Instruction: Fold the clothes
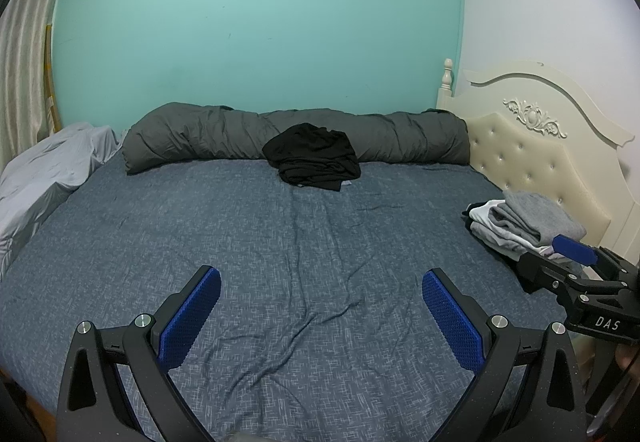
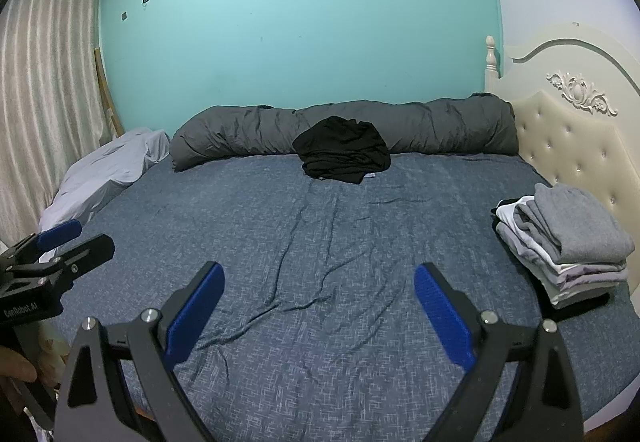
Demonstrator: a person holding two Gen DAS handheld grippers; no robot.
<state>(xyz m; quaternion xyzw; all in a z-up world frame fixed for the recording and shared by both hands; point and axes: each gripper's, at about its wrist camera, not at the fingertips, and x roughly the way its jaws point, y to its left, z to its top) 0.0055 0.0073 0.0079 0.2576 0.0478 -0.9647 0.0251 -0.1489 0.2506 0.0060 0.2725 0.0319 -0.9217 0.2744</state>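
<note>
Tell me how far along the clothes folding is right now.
Done: a folded stack sits by the headboard. In hand: nothing; the left tool and right tool are both open over the bed sheet. Left: the crumpled black garment against the rolled grey duvet.

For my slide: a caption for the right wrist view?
Open right claw over a blue bed; crumpled black garment ahead, folded stack right.

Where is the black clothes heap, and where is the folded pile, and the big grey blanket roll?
black clothes heap [image 1: 314,155], left wrist view, middle of the crumpled bundle.
folded pile [image 2: 576,238], right wrist view, top grey garment.
grey blanket roll [image 1: 192,135], left wrist view, its left half.
</note>
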